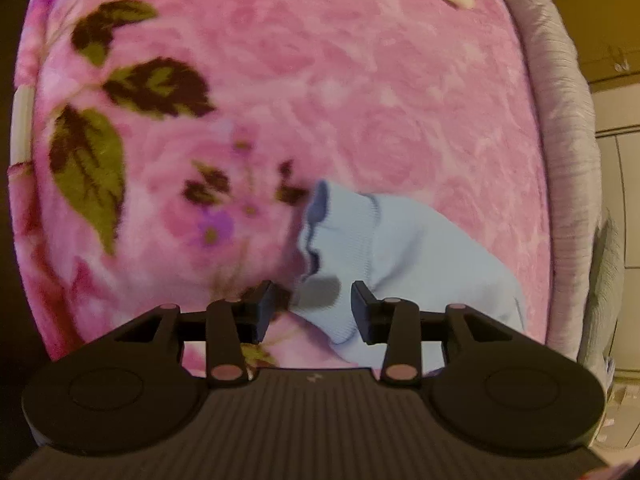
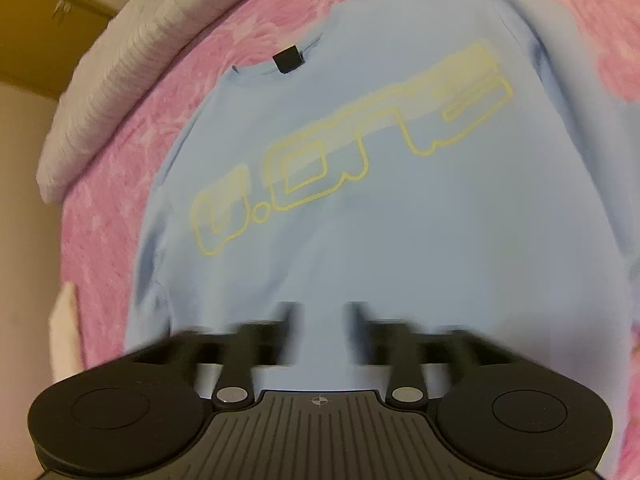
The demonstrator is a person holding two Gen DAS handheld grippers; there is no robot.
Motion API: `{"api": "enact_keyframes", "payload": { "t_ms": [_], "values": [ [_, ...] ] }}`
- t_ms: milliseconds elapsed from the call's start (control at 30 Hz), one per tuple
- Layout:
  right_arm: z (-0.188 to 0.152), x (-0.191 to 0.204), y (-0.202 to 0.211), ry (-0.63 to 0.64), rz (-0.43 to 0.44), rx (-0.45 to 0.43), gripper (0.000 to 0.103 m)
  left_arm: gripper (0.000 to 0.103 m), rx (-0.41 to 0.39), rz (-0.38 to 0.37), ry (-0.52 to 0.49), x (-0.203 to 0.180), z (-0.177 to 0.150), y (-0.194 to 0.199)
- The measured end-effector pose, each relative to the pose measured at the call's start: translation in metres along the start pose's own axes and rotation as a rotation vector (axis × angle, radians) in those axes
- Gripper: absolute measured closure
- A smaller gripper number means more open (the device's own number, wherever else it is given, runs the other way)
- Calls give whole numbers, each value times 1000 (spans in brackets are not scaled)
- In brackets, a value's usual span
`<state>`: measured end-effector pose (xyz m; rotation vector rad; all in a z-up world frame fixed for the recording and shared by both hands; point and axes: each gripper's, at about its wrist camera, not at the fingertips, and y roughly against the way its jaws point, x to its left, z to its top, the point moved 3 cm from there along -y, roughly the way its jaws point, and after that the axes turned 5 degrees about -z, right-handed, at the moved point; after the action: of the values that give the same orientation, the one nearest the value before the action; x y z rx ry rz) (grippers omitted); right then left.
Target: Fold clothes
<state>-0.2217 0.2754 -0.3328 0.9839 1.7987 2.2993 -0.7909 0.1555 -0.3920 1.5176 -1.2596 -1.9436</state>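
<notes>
Left wrist view looks steeply down, close over the sweatshirt's cuff (image 1: 320,232) on the pink blanket (image 1: 360,100). Right wrist view faces the sweatshirt (image 2: 380,240) front from near. Both share sweatshirt and blanket.

Not much to read here, honestly. The light blue sweatshirt (image 2: 360,240) has a big chest print (image 2: 352,148) in pale yellow outlined block letters, running slantwise across the front in the right wrist view. It's blurry and stylised; there's a dot after the first character, but I can't make out the letters for sure. A small black tag (image 2: 287,60) sits at the inside of the collar, with nothing legible on it. The right gripper (image 2: 322,316) body has a tiny crosshair mark, and the left gripper (image 1: 314,300) body a small pale logo, too small to read. No numbers or brands legible anywhere.
</notes>
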Motion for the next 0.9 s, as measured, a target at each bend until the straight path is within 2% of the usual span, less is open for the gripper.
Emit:
{"api": "enact_keyframes", "payload": {
  "t_ms": [100, 167, 233, 267, 300, 400, 467, 567, 633, 700, 833, 900],
  "values": [
    [-11, 1, 3, -33, 1, -5, 32, 67, 6, -18, 7, 6, 0, -3],
    [-19, 1, 3, -45, -12, -6, 32, 67, -2, -59, 15, 6, 3, -10],
    [-26, -1, 1, -75, -9, 2, 32, 72, -20, -112, 16, 1, 9, -20],
    [-29, -1, 0, -94, -8, 7, 32, 92, -38, -144, -19, -6, 11, -22],
    [-32, -2, -1, -112, -6, 12, 32, 97, -58, -174, -94, -19, 15, -20],
    [-41, 0, -2, -132, 3, 26, 32, 98, -121, -257, -365, -63, 28, -3],
    [-46, 4, 0, -120, 7, 28, 32, 99, -192, -305, -558, -93, 41, 17],
    [-51, 9, 1, -99, 6, 29, 32, 99, -318, -329, -765, -121, 65, 48],
    [-55, 12, 1, -90, 5, 27, 32, 99, -355, -307, -839, -124, 85, 56],
    [-59, 14, 0, -87, 1, 27, 32, 99, -351, -249, -905, -120, 98, 48],
    [-70, 15, -4, -83, -11, 30, 32, 98, -231, -79, -876, -87, 119, -7],
    [-76, 13, -7, -85, -23, 40, 32, 99, -217, 23, -840, -73, 121, -23]
  ]
}}
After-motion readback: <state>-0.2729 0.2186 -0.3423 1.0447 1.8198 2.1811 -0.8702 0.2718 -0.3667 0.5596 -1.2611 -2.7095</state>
